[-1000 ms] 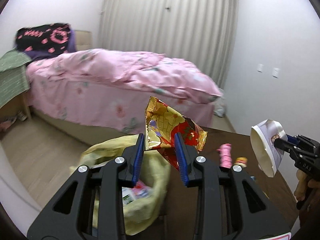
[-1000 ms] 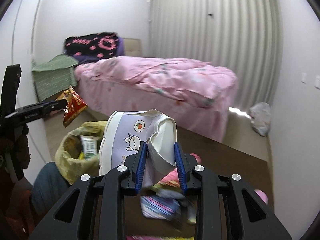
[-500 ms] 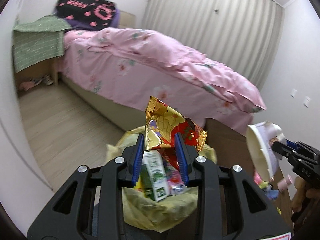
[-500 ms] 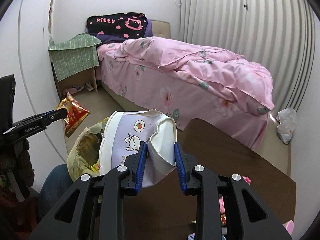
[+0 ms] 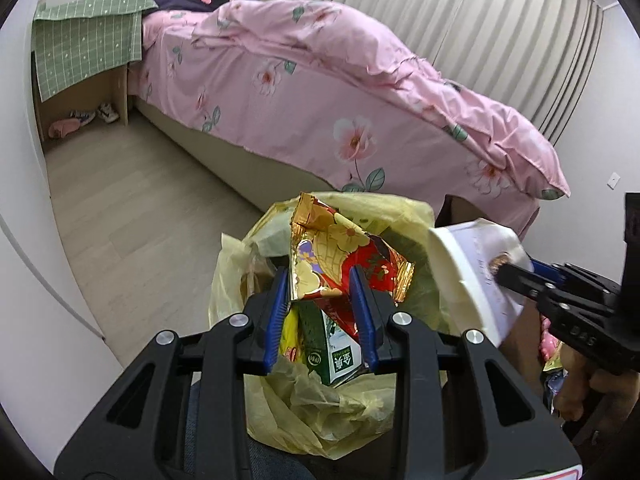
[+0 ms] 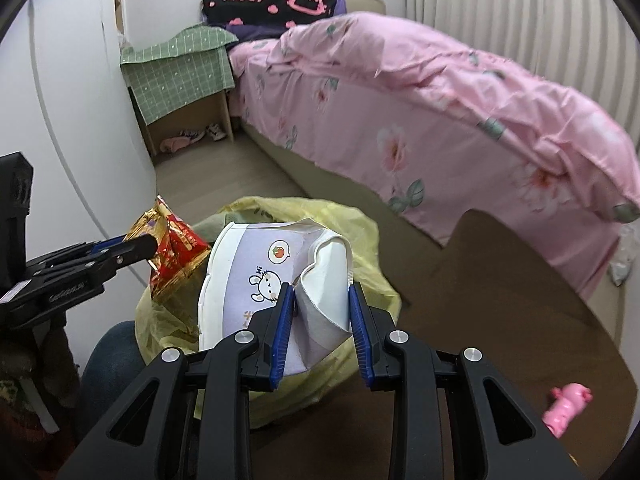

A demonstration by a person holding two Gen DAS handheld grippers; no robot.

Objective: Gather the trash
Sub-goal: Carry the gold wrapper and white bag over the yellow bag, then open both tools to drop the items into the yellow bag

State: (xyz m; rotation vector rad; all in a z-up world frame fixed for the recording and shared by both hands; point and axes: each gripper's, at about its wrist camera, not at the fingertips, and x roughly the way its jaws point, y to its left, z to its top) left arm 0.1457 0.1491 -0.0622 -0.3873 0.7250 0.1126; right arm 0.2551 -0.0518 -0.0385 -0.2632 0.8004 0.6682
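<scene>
The left gripper (image 5: 322, 312) is pinched on a red-and-gold snack wrapper (image 5: 340, 256), its blue pads pressed against the wrapper's lower part while the crumpled upper part stands up and fans toward the right. Directly under and ahead of those fingers lies the open mouth of the yellow trash bag (image 5: 320, 396), where a green drink carton (image 5: 332, 348) and other scraps already sit, so the wrapper hangs over the opening rather than beside it. The right gripper (image 6: 320, 320) clamps a crushed white paper cup (image 6: 280, 276) with a lilac band and a small rabbit drawing; the cup lies tilted, its long axis running up and to the left from the fingers, with its rim end reaching over the near edge of the same bag (image 6: 360, 248). Seen from the left wrist, that cup (image 5: 472, 276) sits just to the right of the bag's mouth, touching or nearly touching its rim, so the left gripper appears the nearer of the two to a clean drop. Judging from this, releasing the wrapper should send it straight down into the bag, whereas the cup probably needs to go a little further left first. Beyond the bag, a pink toy (image 6: 566, 408) rests on the brown table (image 6: 500, 320), and the pink bed (image 6: 440, 100) fills the background.
</scene>
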